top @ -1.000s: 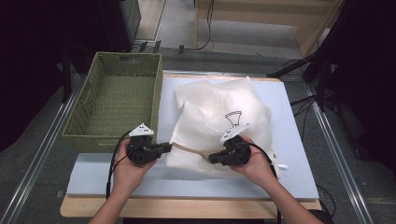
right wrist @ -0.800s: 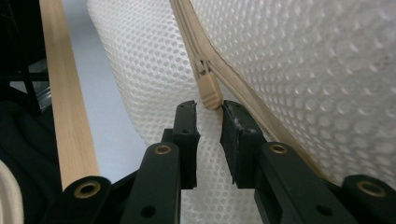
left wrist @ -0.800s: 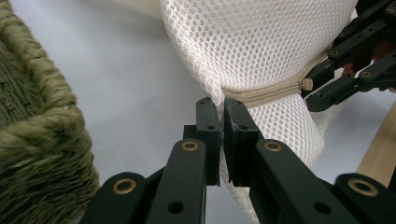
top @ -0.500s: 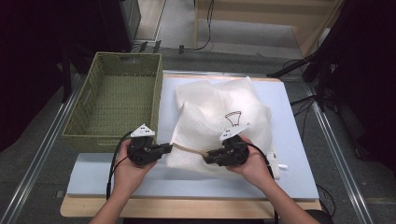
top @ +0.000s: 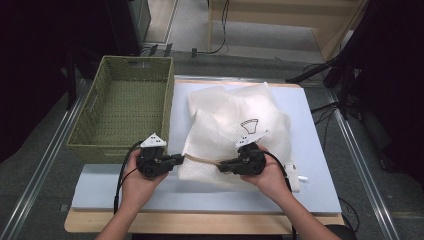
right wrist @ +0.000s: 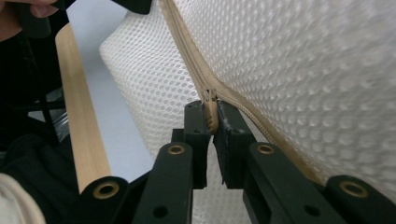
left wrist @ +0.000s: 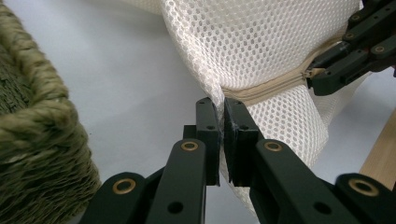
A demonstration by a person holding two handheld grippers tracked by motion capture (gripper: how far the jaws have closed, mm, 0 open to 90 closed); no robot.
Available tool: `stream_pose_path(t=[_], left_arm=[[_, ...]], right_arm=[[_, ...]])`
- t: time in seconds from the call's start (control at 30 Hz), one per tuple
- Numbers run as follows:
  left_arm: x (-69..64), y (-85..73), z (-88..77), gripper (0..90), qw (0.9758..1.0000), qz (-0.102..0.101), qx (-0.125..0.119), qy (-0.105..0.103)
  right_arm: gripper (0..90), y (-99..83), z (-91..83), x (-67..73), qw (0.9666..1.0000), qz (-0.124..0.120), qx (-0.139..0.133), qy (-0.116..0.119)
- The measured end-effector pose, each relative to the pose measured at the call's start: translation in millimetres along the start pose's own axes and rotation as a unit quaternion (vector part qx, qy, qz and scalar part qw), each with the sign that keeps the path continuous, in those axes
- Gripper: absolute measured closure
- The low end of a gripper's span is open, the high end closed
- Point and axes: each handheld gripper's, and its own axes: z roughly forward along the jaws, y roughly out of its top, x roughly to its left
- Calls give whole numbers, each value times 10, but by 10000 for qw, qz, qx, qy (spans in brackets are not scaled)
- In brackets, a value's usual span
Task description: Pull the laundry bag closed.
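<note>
Two grippers grip one white mesh laundry bag (top: pixel 235 125), which lies on the pale blue mat (top: pixel 320 165) right of the green wicker basket (top: pixel 120 112). Your left gripper (left wrist: pixel 220 122) pinches the bag's near-left mesh corner. Your right gripper (right wrist: pixel 211 116), jaws just closing, clamps the beige zipper pull (right wrist: pixel 211 114).

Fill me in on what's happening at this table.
A person is working the zipper of a white mesh laundry bag on the table. The left gripper is shut on the bag's mesh edge at the end of the zipper, holding it in place. The right gripper has just been closing and now pinches the zipper pull. A green woven basket sits beside the bag, with nothing visible inside.
</note>
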Motion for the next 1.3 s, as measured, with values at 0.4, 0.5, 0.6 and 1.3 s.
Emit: stream_pose_path(t=[0.4,0.5,0.6,1.3], left_arm=[[31,0,-30,869,10000,40,-26,-28],[30,1,-42,869,10000,74,-15,-22],[43,6,-29,868,10000,51,22,-13],[-3,38,-13,867,9995,272,159,30]], right_arm=[[882,-35,-117,6,9998,-187,42,-82],[881,-78,-211,-41,9997,-148,104,-134],[881,-91,-249,-75,9998,-110,90,-153],[880,-122,-335,-25,9993,-146,185,-302]])
